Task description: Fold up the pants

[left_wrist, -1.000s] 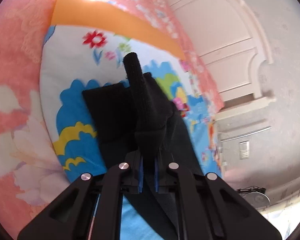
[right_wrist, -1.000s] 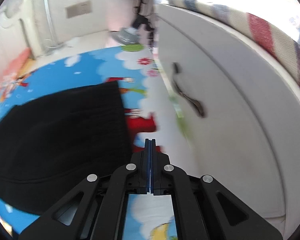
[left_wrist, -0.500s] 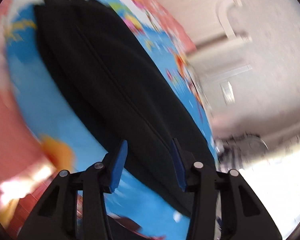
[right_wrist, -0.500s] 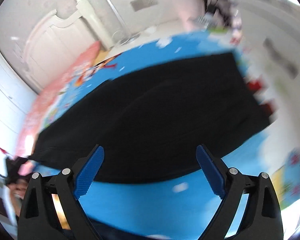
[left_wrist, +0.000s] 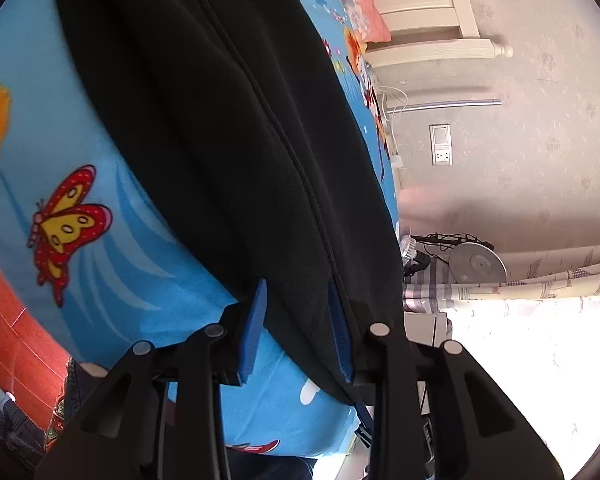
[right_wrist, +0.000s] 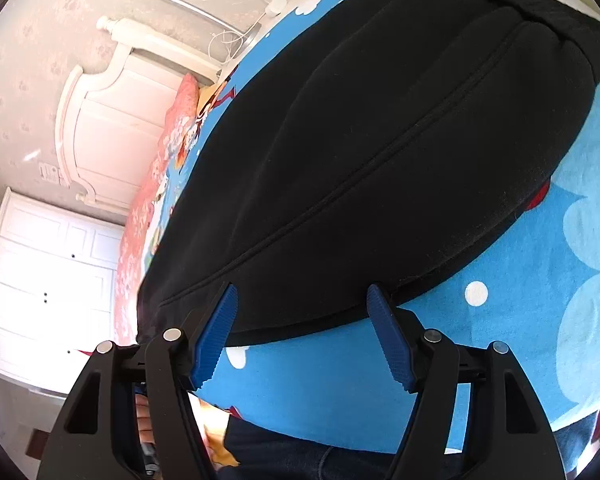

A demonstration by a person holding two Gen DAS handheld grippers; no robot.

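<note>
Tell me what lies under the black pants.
The pants lie on a blue cartoon blanket, which shows around their edges. The blanket's print beneath them is covered.

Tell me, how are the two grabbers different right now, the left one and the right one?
The left gripper has its blue fingers close together, with the edge of the black pants between them; the right gripper holds its fingers much wider. The left fingers reach over the fabric; the right fingers sit at the pants' near edge, above the blue blanket. Both are closing, both have blue ribbed fingers, and both point at the pants.
</note>
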